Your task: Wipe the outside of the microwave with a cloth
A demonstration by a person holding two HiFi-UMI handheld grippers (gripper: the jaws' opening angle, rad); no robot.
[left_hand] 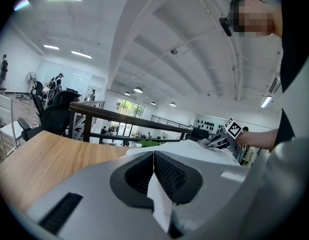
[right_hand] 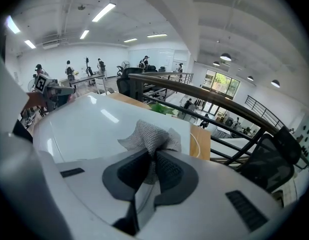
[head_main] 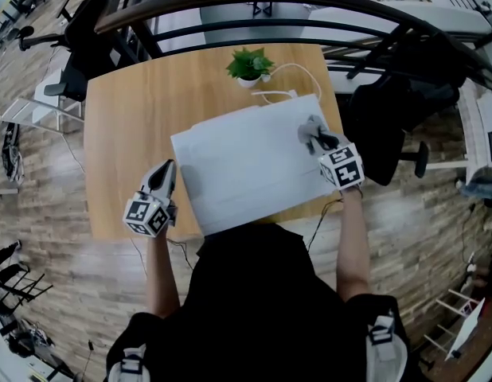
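1. Desk: wooden, carries the microwave, which sits on its right half; bare wood is left of the microwave
2. Microwave: white box seen top-down, glossy flat top, no marks I can make out. The long axis runs left-right across the person, skewed a little so the right end sits farther away. Front and side faces don't show from the head view
3. Right gripper: over the microwave top near its far-right corner, jaws clamped on the cloth. This hand is the working one, already on the microwave
4. Left gripper: just beside the microwave's left edge, over the desk and not on the top. Jaws together with nothing between them
5. Cloth: grey, open-weave, bunched into a wad that sticks out past the jaw tips, and it looks to be resting on the microwave top. Key relation: from the jaws nearly all of the top lies left and toward the person, so my guess is the stroke runs along the long axis toward the left edge. The sides would need the wrist turned
6. Plant: small, green, in a white pot, behind the microwave's far edge and well clear of the cloth
7. Cable: white, loops on the desk behind the microwave beside the plant; a snag risk only if wiping reaches the back face
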